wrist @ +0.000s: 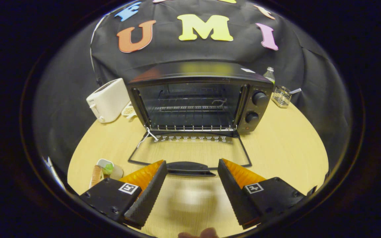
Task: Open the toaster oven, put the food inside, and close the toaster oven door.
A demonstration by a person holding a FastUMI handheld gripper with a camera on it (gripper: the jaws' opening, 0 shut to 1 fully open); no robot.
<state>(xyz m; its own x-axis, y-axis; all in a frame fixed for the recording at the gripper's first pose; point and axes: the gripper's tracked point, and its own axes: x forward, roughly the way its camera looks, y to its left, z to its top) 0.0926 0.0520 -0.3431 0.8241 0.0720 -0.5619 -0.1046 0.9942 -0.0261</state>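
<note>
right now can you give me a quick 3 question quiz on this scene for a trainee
1. True or false: the toaster oven door is shut.
2. What lies just ahead of the gripper, between its fingertips?
A. the white toaster
B. the door handle
C. the wire basket
3. Fill in: the oven's two knobs sit to the ____ of its cavity, as seen from the gripper.

Key
1. False: the door lies folded down flat on the table.
2. B. The gripper is open and presses on nothing.
3. Right.

Cloth-walled booth, toaster oven (197, 99), toaster (108, 99)
</note>
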